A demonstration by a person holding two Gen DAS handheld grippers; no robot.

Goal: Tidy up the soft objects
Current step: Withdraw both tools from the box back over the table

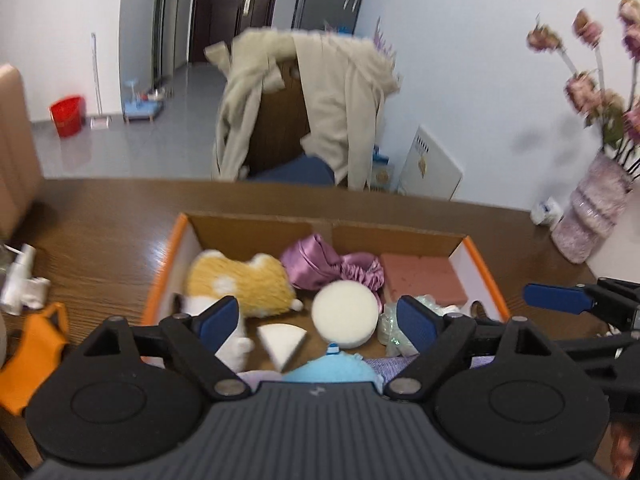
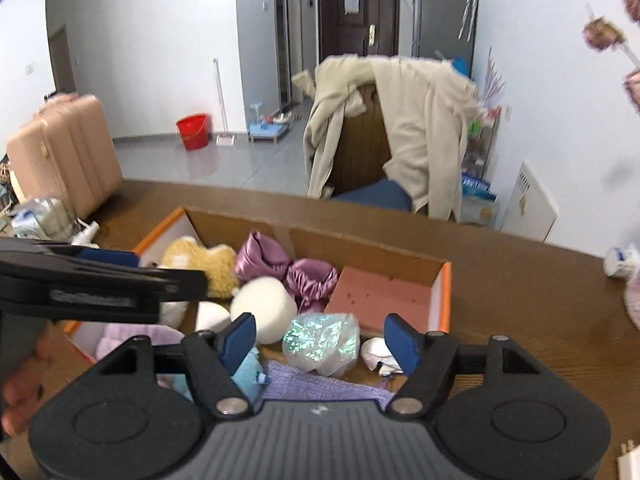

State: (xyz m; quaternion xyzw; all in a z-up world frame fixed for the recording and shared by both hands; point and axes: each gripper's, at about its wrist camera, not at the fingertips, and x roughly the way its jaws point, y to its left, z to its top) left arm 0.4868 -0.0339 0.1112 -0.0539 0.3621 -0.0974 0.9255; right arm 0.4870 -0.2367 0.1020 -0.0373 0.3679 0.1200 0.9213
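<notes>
An orange-edged cardboard box (image 1: 256, 220) (image 2: 360, 246) stands on the brown table. In it lie a yellow plush toy (image 1: 248, 284), a purple satin cap (image 1: 320, 260), a pink sponge block (image 1: 424, 276), a round white sponge (image 1: 344, 314), a white wedge sponge (image 1: 282, 340), an iridescent bag (image 2: 320, 340), a blue plush (image 1: 332, 368) and a lavender cloth (image 2: 320, 384). My left gripper (image 1: 318, 320) hangs open above the round sponge, touching nothing. My right gripper (image 2: 320, 338) is open over the iridescent bag, its pads clear of it.
A chair draped with a beige coat (image 1: 312, 112) stands behind the table. A vase of dried flowers (image 1: 592, 216) is at the right, an orange item (image 1: 36, 356) and white bottles (image 1: 20, 280) at the left. A pink suitcase (image 2: 64, 152) stands on the floor.
</notes>
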